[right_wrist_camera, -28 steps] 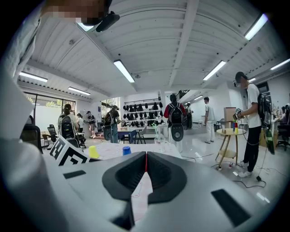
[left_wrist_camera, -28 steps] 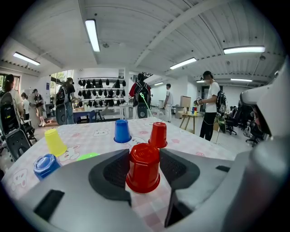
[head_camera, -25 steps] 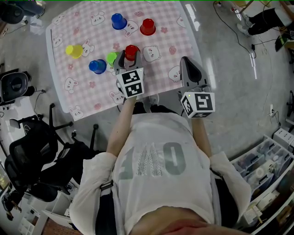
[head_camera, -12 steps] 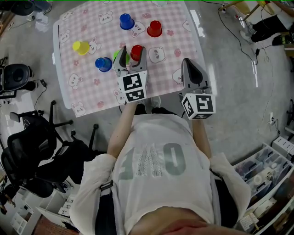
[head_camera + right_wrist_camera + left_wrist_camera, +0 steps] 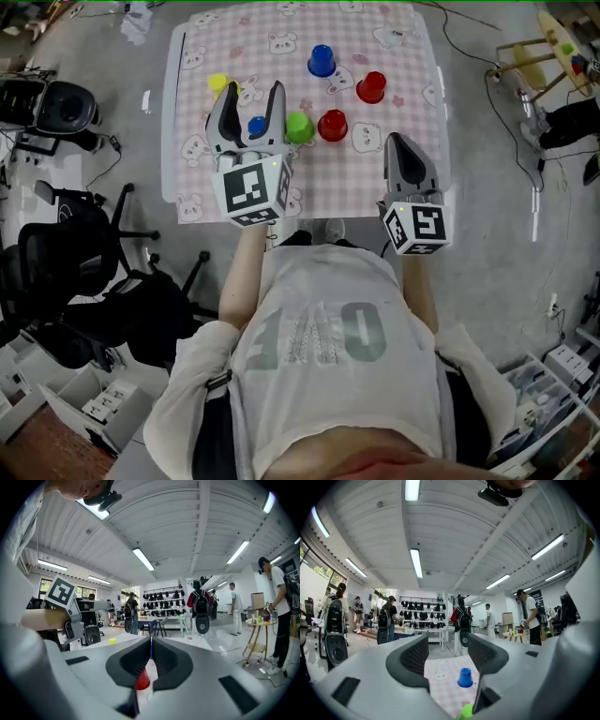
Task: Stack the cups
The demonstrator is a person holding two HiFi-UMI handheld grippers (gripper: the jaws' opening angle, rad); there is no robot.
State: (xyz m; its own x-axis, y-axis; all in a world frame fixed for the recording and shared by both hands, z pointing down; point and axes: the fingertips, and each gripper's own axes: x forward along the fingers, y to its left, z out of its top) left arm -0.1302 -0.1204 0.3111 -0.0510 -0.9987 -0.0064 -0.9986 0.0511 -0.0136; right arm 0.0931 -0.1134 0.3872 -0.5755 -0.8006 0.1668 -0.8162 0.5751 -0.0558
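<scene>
Jaws on the left gripper (image 5: 250, 91) are standing wide apart, having just been opening, and are gripping nothing. In the left gripper view only the pink checked table (image 5: 440, 682) is showing between them. A blue cup (image 5: 465, 677) is standing well ahead of the gap and a green cup (image 5: 465, 712) is peeking in low beside the right jaw. From the head view a second blue cup (image 5: 256, 125) is showing through the gap, beneath the jaws. On the right gripper (image 5: 396, 142) the jaws are pressing together on nothing. A red cup (image 5: 143, 680) is sitting just below and ahead of their tips, and a yellow cup (image 5: 112, 641) is sitting well off to their left.
</scene>
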